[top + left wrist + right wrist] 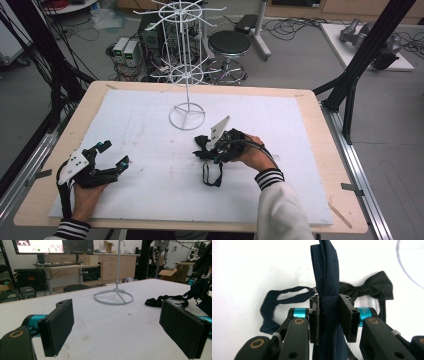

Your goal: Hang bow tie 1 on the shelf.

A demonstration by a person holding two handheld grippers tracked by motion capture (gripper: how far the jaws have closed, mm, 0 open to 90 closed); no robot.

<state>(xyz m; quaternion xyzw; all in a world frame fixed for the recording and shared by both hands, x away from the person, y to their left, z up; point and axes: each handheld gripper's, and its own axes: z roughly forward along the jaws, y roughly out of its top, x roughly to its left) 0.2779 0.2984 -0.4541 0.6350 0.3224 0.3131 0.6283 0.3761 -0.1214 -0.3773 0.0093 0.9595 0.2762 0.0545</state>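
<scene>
We note a wooden table point(320, 150) covered by a white board point(150, 130), with a white wire display stand point(187, 65) rising from a ring base near the board's far middle.

Right gripper point(216, 150): held in the person's right hand point(255, 156), just on the near side of the stand's base. In the right gripper view its jaws are pressed together on the knot of a navy bow tie point(327, 277), the folded cloth running up between the pads and out past their tips. The tie's thin strap point(282, 298) loops off to one side onto the board; in the high view that strap hangs below the gripper and touches the surface.

A second bow tie, black point(372, 287), lies flat on the board just beyond the clamped one, close beside the stand's ring.

Left gripper point(111, 156): at the board's near left corner, held in the left hand point(85, 197), well apart from both ties. We see its jaws spread wide with nothing between them; its own view shows only bare board in the gap.
</scene>
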